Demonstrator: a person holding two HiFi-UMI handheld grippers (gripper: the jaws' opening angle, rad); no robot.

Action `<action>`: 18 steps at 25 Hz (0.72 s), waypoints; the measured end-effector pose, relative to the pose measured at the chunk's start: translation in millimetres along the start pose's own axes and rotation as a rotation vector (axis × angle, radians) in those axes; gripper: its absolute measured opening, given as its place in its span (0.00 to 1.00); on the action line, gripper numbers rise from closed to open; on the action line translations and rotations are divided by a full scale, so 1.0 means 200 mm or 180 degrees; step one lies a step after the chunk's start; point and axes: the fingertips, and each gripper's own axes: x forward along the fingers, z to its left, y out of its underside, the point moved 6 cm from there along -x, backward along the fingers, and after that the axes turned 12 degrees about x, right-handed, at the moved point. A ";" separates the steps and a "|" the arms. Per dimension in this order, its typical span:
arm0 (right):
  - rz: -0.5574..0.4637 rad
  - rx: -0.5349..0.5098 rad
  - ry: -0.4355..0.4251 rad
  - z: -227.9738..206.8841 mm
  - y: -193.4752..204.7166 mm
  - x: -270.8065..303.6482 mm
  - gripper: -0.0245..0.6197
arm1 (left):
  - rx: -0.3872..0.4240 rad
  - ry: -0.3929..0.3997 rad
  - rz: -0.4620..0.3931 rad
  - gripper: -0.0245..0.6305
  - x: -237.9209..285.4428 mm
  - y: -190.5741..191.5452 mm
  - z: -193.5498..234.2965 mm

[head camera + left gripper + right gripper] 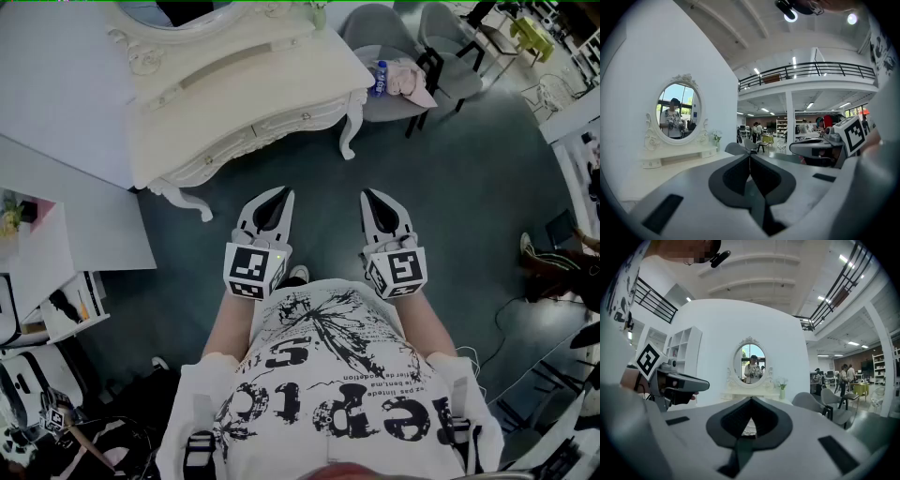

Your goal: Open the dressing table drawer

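The white dressing table (234, 84) stands ahead of me, its carved drawer fronts (281, 122) closed. Both grippers hover over the dark floor short of it, side by side and apart from the table. My left gripper (284, 193) is shut with nothing between its jaws, and so is my right gripper (367, 194). In the left gripper view the left gripper (750, 157) points past the tabletop (665, 171) and oval mirror (677, 110). In the right gripper view the right gripper (751, 400) points straight at the mirror (752, 363), with the left gripper (679, 383) beside it.
Two grey chairs (441, 42) stand right of the table; one seat holds a blue bottle (379, 79) and pink cloth (409, 81). A white shelf unit (52, 281) is at my left. A small vase (782, 393) sits on the tabletop. Cables and feet lie at far right (544, 258).
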 end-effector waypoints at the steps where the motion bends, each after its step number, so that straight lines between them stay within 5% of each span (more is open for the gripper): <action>1: 0.0001 0.0004 -0.0001 0.00 0.00 0.00 0.06 | -0.0005 0.0002 -0.0007 0.07 0.00 0.00 0.00; 18: -0.0015 0.0195 0.0204 0.08 0.03 0.21 0.06 | -0.0080 0.0078 -0.0031 0.07 0.00 0.11 0.23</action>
